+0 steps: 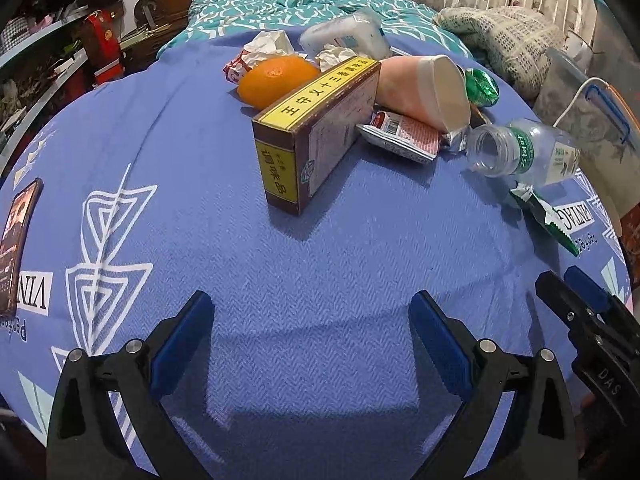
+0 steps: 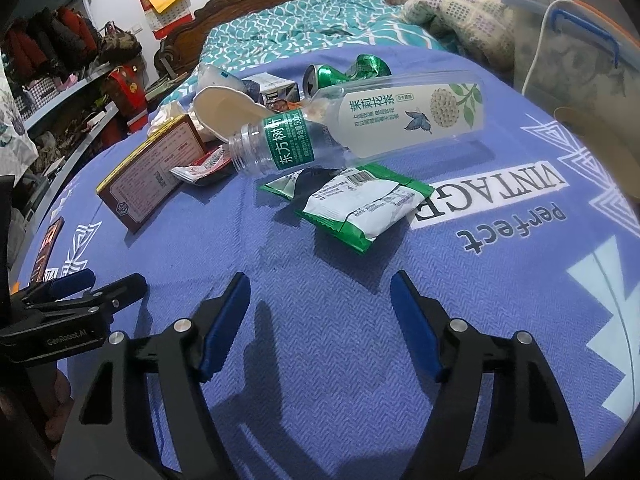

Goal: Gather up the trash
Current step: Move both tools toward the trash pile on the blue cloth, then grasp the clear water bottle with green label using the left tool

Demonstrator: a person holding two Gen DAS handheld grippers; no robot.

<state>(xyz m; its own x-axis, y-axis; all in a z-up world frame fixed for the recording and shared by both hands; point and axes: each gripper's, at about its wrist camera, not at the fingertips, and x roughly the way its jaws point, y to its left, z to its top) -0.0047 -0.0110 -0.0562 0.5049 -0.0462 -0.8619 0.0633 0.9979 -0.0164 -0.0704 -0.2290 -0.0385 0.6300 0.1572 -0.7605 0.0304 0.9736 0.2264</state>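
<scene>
Blue bedspread [image 2: 400, 320] holds a litter heap: box [image 1: 316, 136], bottle [image 2: 360, 124], green wrapper [image 2: 356, 204]. Left gripper [image 1: 312, 344] and right gripper [image 2: 320, 320] hover wide, empty; collecting apparently unstarted.

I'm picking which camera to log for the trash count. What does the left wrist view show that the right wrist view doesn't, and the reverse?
Only the left wrist view shows the orange and crumpled tissue. Only the right wrist view shows the crushed green can clearly and the bottle's full white label. Both share the brown box, clear bottle, green wrapper and both open, empty grippers.
</scene>
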